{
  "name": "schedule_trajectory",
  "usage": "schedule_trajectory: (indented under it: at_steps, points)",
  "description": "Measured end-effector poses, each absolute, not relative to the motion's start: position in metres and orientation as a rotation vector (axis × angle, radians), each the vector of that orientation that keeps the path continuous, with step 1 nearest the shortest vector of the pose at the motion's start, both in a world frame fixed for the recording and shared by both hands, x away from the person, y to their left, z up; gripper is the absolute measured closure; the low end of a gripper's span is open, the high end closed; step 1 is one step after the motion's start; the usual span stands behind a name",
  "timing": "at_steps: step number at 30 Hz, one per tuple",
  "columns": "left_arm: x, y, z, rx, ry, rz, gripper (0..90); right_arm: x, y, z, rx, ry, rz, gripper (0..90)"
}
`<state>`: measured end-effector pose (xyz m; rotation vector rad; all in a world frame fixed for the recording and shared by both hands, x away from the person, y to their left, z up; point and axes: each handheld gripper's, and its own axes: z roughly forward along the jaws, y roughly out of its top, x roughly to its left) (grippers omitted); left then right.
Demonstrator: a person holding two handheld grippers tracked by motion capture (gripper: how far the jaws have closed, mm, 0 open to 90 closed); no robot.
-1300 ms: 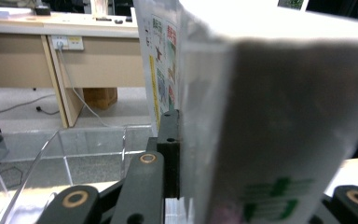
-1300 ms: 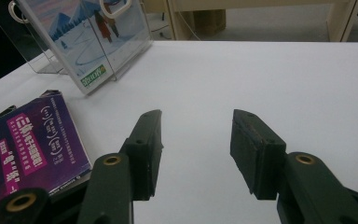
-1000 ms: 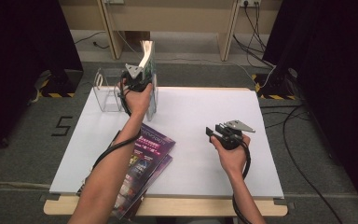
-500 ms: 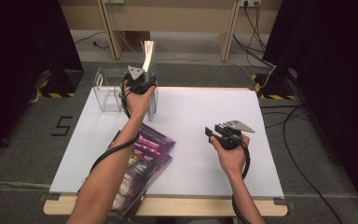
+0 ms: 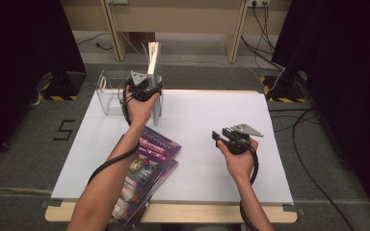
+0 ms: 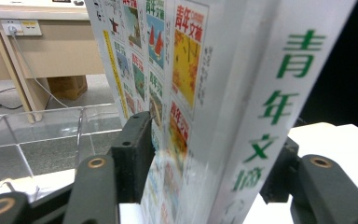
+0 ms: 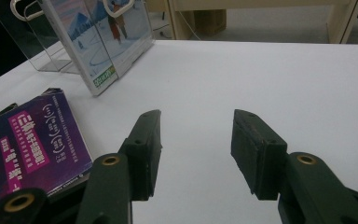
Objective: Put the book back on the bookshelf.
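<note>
left gripper view | left gripper (image 6: 205,163) jaws just spreading off the magazine (image 6: 242,93) standing upright in the far-left clear rack (image 5: 107,91) | risk: it could tip if bumped pulling out | right gripper (image 7: 196,149) spread, empty

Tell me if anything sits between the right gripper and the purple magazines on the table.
Nothing visible does. The right gripper hovers with open jaws over bare white table, and the purple magazines lie flat toward the left hand's side with only open tabletop between. The clear holder stands farther back, off that path.
</note>
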<state>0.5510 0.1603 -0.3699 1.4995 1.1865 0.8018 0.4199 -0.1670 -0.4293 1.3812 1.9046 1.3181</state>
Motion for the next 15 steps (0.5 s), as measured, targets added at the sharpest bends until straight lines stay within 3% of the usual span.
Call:
schedule_trajectory:
  at_steps: [15]
  points:
    - [0.534, 0.169, -0.368, 1.567, 1.185, 0.740, 37.1, 0.419, -0.164, -0.428, 1.377, 1.902, 1.314, 53.0]
